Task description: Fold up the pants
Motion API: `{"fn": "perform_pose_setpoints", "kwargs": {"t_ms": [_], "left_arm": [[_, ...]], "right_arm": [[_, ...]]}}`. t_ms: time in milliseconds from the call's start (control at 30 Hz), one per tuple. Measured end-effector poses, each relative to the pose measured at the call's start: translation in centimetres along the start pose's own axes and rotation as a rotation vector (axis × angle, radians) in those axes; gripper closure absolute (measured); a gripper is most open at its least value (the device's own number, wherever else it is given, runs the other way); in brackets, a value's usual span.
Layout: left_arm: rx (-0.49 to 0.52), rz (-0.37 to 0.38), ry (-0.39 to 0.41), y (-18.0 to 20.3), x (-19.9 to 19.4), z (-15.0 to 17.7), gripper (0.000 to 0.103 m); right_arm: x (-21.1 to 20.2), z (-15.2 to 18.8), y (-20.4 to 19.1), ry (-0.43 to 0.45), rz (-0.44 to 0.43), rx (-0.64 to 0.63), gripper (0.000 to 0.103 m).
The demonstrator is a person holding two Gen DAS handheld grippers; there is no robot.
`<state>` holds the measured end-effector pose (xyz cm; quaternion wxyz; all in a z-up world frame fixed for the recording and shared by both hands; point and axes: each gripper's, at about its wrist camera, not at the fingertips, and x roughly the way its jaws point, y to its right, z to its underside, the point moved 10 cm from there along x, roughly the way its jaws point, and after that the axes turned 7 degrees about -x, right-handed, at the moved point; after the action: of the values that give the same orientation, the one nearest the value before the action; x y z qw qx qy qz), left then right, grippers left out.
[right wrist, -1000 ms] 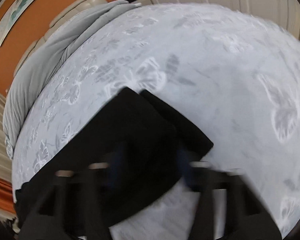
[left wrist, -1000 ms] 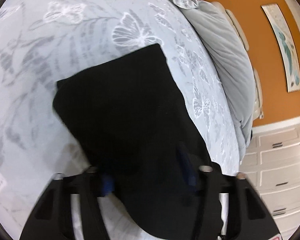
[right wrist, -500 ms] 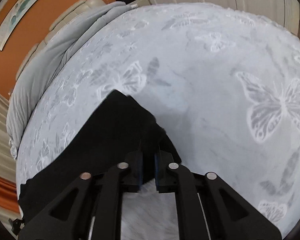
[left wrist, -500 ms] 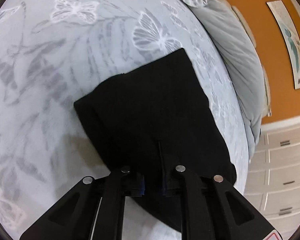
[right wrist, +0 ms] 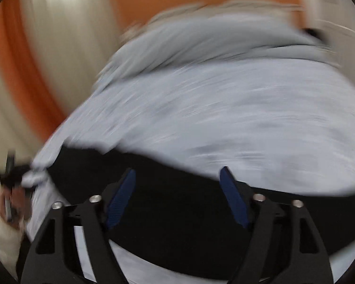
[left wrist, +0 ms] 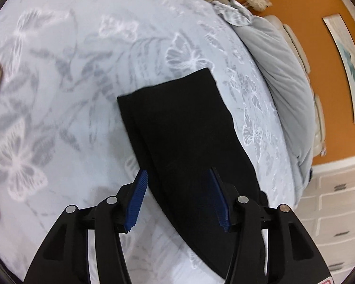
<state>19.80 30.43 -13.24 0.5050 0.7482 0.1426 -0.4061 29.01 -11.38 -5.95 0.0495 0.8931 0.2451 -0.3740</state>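
Left wrist, pants point(left wrist: 189, 130) under spread fingers point(left wrist: 137, 201), seemingly untouched

A pale blue bedspread point(left wrist: 87, 99) printed with white butterflies and grey leaves covers the bed. Along its far right side lies a grey quilt point(left wrist: 286, 75), bunched in a long roll. Behind it stands an orange wall point(left wrist: 319, 47) with a framed picture point(left wrist: 348, 66). White drawers point(left wrist: 338, 201) stand at lower right.
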Motion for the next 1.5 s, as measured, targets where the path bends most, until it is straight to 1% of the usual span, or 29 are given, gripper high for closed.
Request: {"fn": "perform_pose_setpoints", "kwargs": {"t_ms": [100, 167, 200, 233, 267, 300, 367, 400, 433, 467, 500, 533, 567, 633, 667, 700, 767, 833, 900, 967, 1033, 1100, 1167, 1233, 1267, 1300, 1333, 1400, 1500], "left_arm": [[0.013, -0.015, 0.018, 0.1, 0.2, -0.8, 0.051], [-0.005, -0.004, -0.007, -0.3, 0.5, -0.9, 0.049], [-0.012, 0.004, -0.024, -0.6, 0.7, -1.1, 0.049], [-0.012, 0.006, -0.034, -0.8, 0.7, -0.7, 0.049], [-0.011, 0.004, -0.041, -1.0, 0.7, -0.9, 0.049], [-0.002, -0.001, -0.043, -1.2, 0.7, -1.1, 0.049], [0.017, -0.017, -0.031, -1.3, 0.7, -1.8, 0.049], [0.025, -0.026, -0.02, -1.4, 0.8, -2.2, 0.049], [0.036, -0.048, -0.008, -1.5, 0.9, -2.6, 0.049], [0.042, -0.062, -0.007, -1.6, 1.1, -2.7, 0.049], [0.042, -0.073, -0.011, -1.8, 1.3, -2.8, 0.048], [0.037, -0.075, -0.023, -1.8, 1.6, -2.7, 0.048], [0.029, -0.063, -0.039, -1.8, 1.8, -2.6, 0.048], [0.02, -0.047, -0.045, -1.7, 1.7, -2.5, 0.045], [0.024, -0.048, -0.041, -1.7, 1.6, -2.5, 0.04], [0.018, -0.044, -0.035, -1.7, 1.4, -2.4, 0.039], [-0.007, -0.021, -0.022, -1.8, 0.9, -2.4, 0.036], [-0.037, 0.006, -0.015, -1.8, 0.7, -2.3, 0.029], [-0.083, 0.025, -0.033, -2.0, 1.2, -2.0, 0.023], [-0.139, 0.057, -0.1, -2.1, 2.9, -1.3, 0.023], [-0.179, 0.063, -0.143, -2.5, 4.5, -0.8, 0.023], [-0.173, 0.054, -0.107, -2.3, 4.6, -0.9, 0.02], [-0.129, 0.05, -0.081, -1.4, 4.4, -0.8, 0.021], [-0.125, 0.051, -0.071, -1.3, 4.8, -0.7, 0.029], [-0.126, 0.039, -0.061, -1.5, 4.8, -0.9, 0.048], [-0.122, 0.033, -0.059, -1.6, 4.9, -1.0, 0.077], [-0.128, 0.051, -0.076, -1.6, 5.2, -1.0, 0.087], [-0.215, 0.125, -0.101, -1.9, 4.5, -1.1, 0.091], [-0.189, 0.206, -0.097, -0.5, 1.7, -1.2, 0.092]], "right_arm": [[6.8, -1.9, -4.1, -0.062, -0.02, -0.085, 0.041], [11.0, -2.3, -5.5, -0.121, -0.044, -0.108, 0.041], [12.6, -1.7, -6.5, -0.169, -0.06, -0.131, 0.044], [14.3, -1.2, -7.3, -0.221, -0.075, -0.159, 0.055], [15.0, -1.1, -7.5, -0.246, -0.073, -0.181, 0.092], [14.9, -2.2, -7.6, -0.215, -0.032, -0.209, 0.096], [13.8, -5.5, -6.7, -0.093, 0.016, -0.21, 0.098], [14.6, -6.3, -5.5, -0.077, 0.046, -0.19, 0.098], [16.3, -5.8, -4.2, -0.123, 0.085, -0.177, 0.096], [18.1, -4.4, -2.6, -0.219, 0.186, -0.201, 0.095], [17.9, -3.9, -1.8, -0.233, 0.248, -0.222, 0.094], [16.5, -4.1, -1.2, -0.195, 0.268, -0.214, 0.094], [14.8, -4.5, -1.0, -0.136, 0.25, -0.176, 0.094], [9.8, -4.8, -0.2, -0.027, 0.196, -0.064, 0.079], [7.7, -4.3, 0.2, 0.002, 0.184, -0.027, 0.054], [5.2, -3.5, 0.6, 0.026, 0.176, -0.002, 0.041], [1.8, -1.5, 1.2, 0.01, 0.162, 0.011, 0.041], [-2.1, 1.7, 1.7, 0.014, 0.139, 0.052, 0.04], [-4.8, 5.0, 2.7, 0.015, 0.113, 0.115, 0.03], [-6.2, 8.5, 3.9, 0.014, 0.099, 0.196, 0.03], [-5.8, 11.0, 4.8, -0.056, 0.092, 0.275, 0.03], [-5.8, 12.6, 5.2, -0.078, 0.065, 0.332, 0.03], [-6.1, 13.4, 5.7, -0.089, 0.079, 0.343, 0.03], [-6.7, 13.7, 6.4, -0.083, 0.099, 0.346, 0.03], [-7.2, 13.7, 6.9, -0.072, 0.112, 0.353, 0.03], [-7.2, 13.7, 7.4, -0.063, 0.122, 0.36, 0.028], [-7.8, 13.8, 7.9, -0.048, 0.133, 0.37, 0.026], [-8.4, 13.7, 8.4, -0.037, 0.142, 0.376, 0.026], [-9.9, 13.7, 8.7, -0.019, 0.139, 0.345, 0.026]]}}
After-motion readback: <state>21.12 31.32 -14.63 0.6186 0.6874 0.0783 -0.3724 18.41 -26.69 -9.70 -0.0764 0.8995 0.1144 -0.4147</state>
